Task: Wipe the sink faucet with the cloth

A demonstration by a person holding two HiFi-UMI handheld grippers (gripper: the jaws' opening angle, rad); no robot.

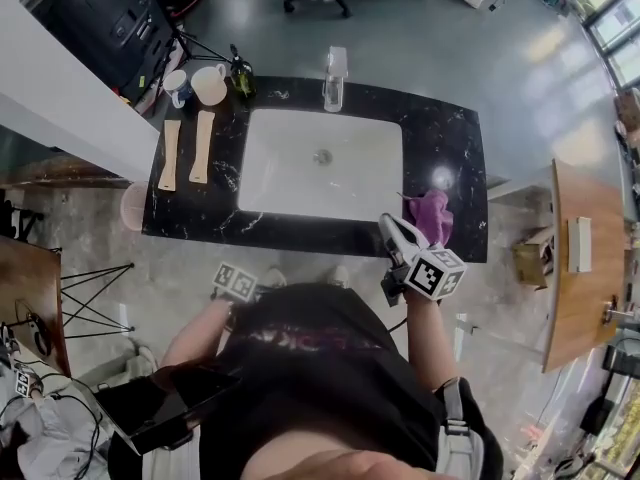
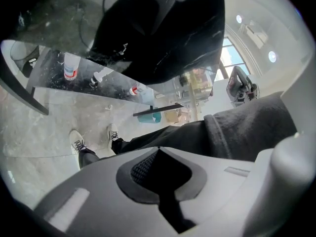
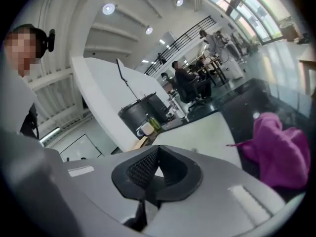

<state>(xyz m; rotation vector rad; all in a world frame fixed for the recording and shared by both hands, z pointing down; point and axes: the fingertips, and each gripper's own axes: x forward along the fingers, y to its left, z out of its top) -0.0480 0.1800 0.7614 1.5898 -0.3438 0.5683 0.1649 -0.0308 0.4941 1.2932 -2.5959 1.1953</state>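
The purple cloth (image 1: 430, 213) lies bunched on the black counter (image 1: 450, 148), to the right of the white sink (image 1: 262, 163). The faucet (image 1: 335, 76) stands behind the basin at the counter's far edge. My right gripper (image 1: 387, 223) hovers at the counter's near edge just left of the cloth, shut and holding nothing. In the right gripper view its jaws (image 3: 157, 151) meet, with the cloth (image 3: 279, 149) off to the right and the sink (image 3: 207, 132) ahead. My left gripper (image 1: 235, 281) hangs low by my body, below the counter; its jaws (image 2: 158, 149) look shut and empty.
Two mugs (image 1: 197, 83), a dark bottle (image 1: 242, 76) and two wooden utensils (image 1: 187, 148) sit on the counter's left end. A pink bin (image 1: 133, 206) stands on the floor at the left, a wooden table (image 1: 582, 258) at the right. My shoes (image 2: 78, 143) show in the left gripper view.
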